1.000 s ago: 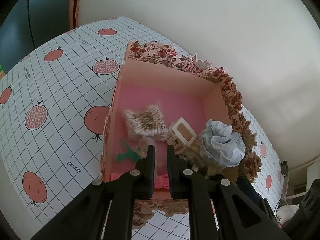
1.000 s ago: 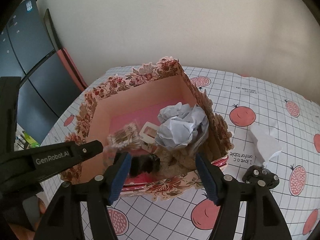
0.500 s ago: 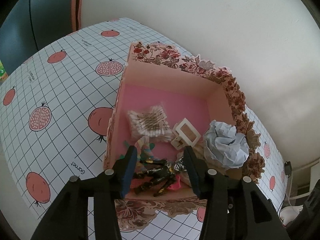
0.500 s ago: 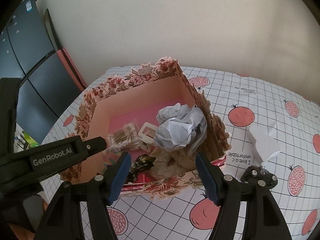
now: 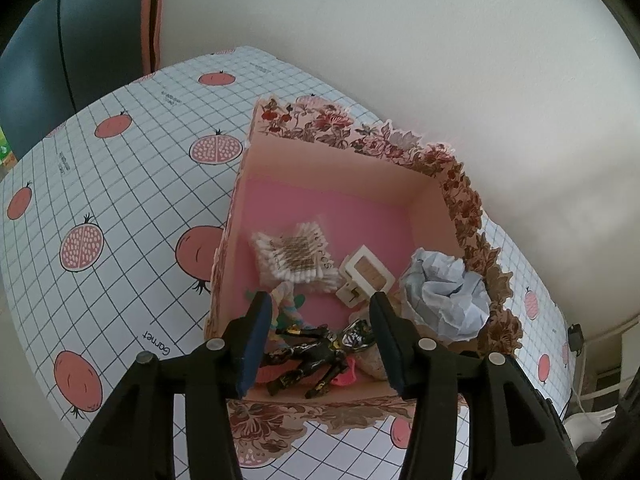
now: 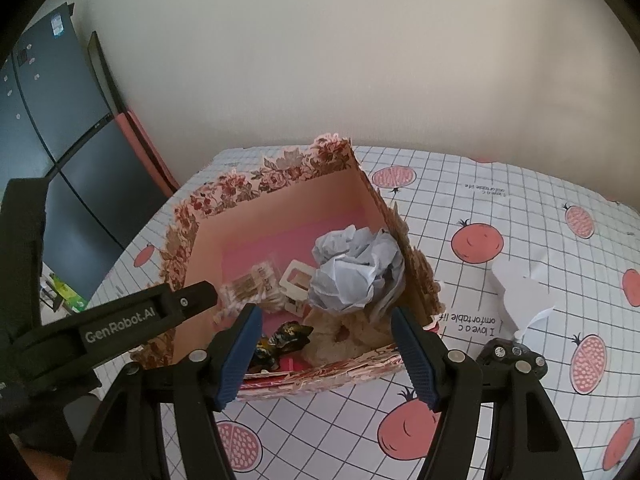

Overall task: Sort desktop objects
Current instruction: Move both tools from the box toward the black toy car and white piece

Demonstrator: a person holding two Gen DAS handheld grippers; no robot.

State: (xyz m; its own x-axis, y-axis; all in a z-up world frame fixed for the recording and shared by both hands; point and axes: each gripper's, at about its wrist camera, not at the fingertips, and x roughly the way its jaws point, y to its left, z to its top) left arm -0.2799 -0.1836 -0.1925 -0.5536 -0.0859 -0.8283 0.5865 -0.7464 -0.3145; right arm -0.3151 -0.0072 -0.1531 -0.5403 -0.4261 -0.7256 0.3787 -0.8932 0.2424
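A pink box with a floral rim (image 5: pixel 360 140) (image 6: pixel 280 172) stands on the table. Inside lie a black and gold toy figure (image 5: pixel 308 356) (image 6: pixel 288 334), a pack of cotton swabs (image 5: pixel 296 252) (image 6: pixel 250 284), a white hair clip (image 5: pixel 364 274) (image 6: pixel 298 280), a crumpled paper ball (image 5: pixel 448 294) (image 6: pixel 352 272) and a beige lump (image 6: pixel 344 334). My left gripper (image 5: pixel 318 312) is open and empty above the box's near edge, over the figure. My right gripper (image 6: pixel 324 326) is open and empty above the box's near edge. The left gripper's body shows in the right wrist view (image 6: pixel 120 320).
The table has a white grid cloth with pomegranate prints (image 5: pixel 120 200) (image 6: pixel 520 220). A white folded paper piece (image 6: pixel 520 292) and a small black object (image 6: pixel 514 358) lie right of the box. A dark cabinet (image 6: pixel 60 140) stands at the left; a wall is behind.
My left gripper opened and let go of the black toy figure, which now lies in the box; the gripper has drawn back and up. The right gripper has barely moved.
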